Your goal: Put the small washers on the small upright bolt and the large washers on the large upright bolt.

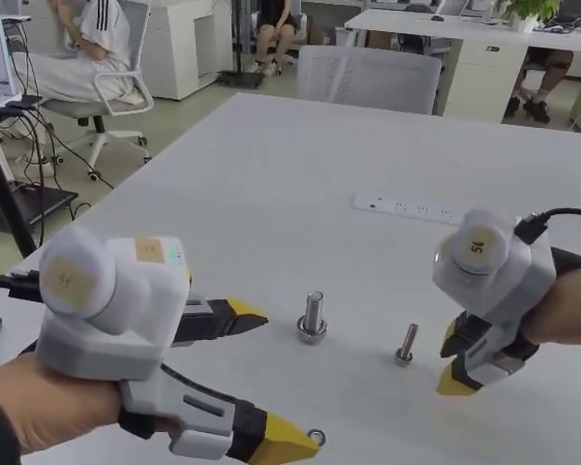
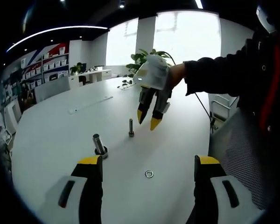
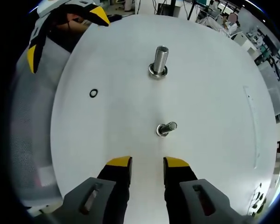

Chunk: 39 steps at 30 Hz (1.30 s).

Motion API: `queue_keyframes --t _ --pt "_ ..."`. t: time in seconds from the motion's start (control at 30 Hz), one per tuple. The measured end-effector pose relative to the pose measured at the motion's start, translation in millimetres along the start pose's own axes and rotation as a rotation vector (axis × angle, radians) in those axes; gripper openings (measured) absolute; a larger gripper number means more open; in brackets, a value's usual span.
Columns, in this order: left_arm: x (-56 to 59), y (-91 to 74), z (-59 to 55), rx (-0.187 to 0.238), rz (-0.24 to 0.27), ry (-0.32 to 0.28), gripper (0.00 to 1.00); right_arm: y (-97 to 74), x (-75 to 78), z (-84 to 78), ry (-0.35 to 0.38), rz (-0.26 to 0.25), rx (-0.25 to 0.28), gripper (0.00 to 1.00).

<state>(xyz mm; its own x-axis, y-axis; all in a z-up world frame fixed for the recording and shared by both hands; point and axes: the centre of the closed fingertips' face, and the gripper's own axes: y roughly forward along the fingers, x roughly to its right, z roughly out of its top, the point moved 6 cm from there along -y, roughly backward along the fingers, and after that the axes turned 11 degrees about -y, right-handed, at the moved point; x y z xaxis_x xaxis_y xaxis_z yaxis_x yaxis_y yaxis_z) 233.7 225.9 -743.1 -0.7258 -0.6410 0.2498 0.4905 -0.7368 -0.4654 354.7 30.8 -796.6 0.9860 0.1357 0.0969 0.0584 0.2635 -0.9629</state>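
Bolts, upright on the table (image 1: pixel 271 174): 2.
- 1 large bolt (image 1: pixel 312 317)
- 1 small bolt (image 1: pixel 406 343)

Loose washers: 1 washer (image 1: pixel 316 437), lying flat. Each bolt has a ring at its base; can't tell whether it is a washer or the bolt head.

Grippers: 2.
- left gripper (image 1: pixel 283 380)
- right gripper (image 1: pixel 452 358)

Power strips: 1 (image 1: pixel 407 206).

Chairs: 2.
- mesh chair (image 1: pixel 368 77)
- office chair (image 1: pixel 116 92)

Seated people in the background: 3, all partly cut off.
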Motion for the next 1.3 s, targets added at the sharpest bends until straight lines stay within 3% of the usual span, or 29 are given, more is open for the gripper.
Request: queue_keyframes --t 0.43,1.07,1.3 --pt "3.9 -5.9 2.1 0.014 0.009 0.01 0.8 -0.3 -28.4 17.7 -0.025 0.027 0.029 0.28" --pt "7.4 -16.2 -2.4 0.028 0.026 0.007 0.8 13.3 -53.5 77.4 -0.163 0.083 0.053 0.28" --pt "6.6 -18.1 -3.4 0.032 0.031 0.005 0.8 21.0 -60.2 92.0 -0.208 0.103 0.052 0.28"
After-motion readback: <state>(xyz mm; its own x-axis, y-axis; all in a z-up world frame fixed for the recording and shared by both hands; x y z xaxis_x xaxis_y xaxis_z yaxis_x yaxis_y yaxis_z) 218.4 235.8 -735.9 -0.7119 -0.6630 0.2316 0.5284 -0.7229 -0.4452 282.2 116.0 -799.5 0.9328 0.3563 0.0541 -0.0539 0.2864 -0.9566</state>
